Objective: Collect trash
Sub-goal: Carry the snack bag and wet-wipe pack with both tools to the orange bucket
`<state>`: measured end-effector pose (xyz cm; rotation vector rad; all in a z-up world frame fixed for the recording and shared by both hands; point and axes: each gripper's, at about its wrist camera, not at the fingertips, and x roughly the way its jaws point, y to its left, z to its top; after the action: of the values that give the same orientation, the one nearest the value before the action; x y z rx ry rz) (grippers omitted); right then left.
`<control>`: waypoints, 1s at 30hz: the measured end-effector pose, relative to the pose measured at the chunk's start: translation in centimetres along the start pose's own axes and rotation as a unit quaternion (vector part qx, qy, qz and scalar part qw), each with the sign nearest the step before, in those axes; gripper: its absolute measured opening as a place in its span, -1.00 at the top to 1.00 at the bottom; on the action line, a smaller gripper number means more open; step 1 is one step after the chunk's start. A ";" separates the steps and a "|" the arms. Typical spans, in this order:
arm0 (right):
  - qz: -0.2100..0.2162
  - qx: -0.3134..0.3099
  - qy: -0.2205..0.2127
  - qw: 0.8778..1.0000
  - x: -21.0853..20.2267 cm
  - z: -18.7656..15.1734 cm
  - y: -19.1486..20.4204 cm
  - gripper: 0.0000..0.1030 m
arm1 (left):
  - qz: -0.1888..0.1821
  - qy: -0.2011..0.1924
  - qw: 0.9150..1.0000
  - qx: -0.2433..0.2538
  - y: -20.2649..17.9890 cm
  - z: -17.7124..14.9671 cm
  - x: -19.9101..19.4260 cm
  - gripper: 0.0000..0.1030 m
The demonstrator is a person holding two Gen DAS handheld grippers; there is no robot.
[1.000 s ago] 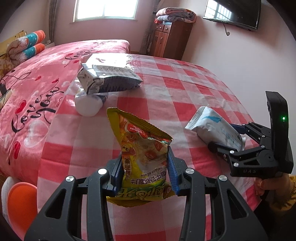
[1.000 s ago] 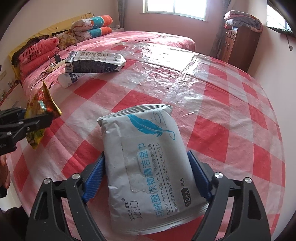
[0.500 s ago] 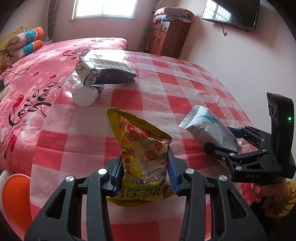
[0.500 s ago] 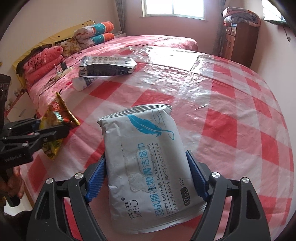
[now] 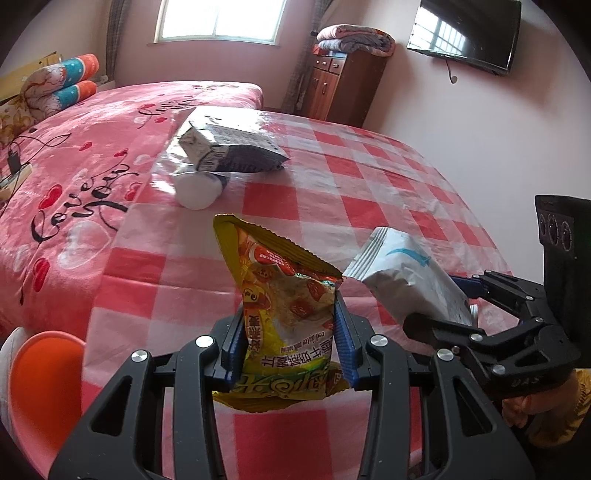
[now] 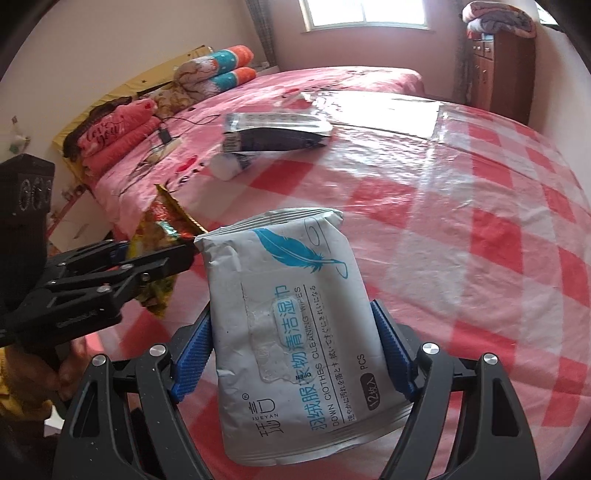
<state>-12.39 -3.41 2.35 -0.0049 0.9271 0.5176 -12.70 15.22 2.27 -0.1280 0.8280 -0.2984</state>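
My left gripper (image 5: 290,343) is shut on a yellow snack bag (image 5: 286,306), held upright above the red-checked cloth (image 5: 362,192) on the bed. My right gripper (image 6: 293,354) is shut on a white wipes pack (image 6: 291,325) with a blue feather print, lifted off the cloth. Each gripper shows in the other's view: the right one (image 5: 461,314) with the wipes pack (image 5: 406,280) at the right, the left one (image 6: 159,254) with the snack bag (image 6: 162,236) at the left. A dark foil bag (image 5: 232,151) and a white bottle (image 5: 199,188) lie farther back on the cloth.
An orange bin (image 5: 40,387) stands at the lower left beside the bed. The pink bedspread (image 5: 74,177) carries a charger and cable (image 5: 14,162) at the left. Pillows (image 6: 218,70), a wooden cabinet (image 5: 343,88) and a wall television (image 5: 465,33) are at the back.
Both grippers have drawn back from the bed's middle, each still holding its pack. They now sit closer together, and the orange bin shows more at the lower left.
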 end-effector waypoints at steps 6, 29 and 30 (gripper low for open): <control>0.034 -0.009 0.001 0.999 -0.5 0.7 2.3 -0.55 | 0.011 -0.010 1.000 -0.010 1.1 -0.7 -1.9 0.17; 0.165 -0.122 0.042 0.978 2.4 3.6 15.8 -0.55 | 0.136 -0.037 0.983 -0.119 12.3 -5.2 -10.0 0.17; 0.171 -0.129 0.045 0.976 2.7 3.8 16.4 -0.55 | 0.143 -0.036 0.981 -0.126 13.0 -5.6 -10.4 0.17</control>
<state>-15.23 13.03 6.08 -0.1061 0.9488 0.9619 -20.66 30.85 2.88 -0.2522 0.7973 0.0821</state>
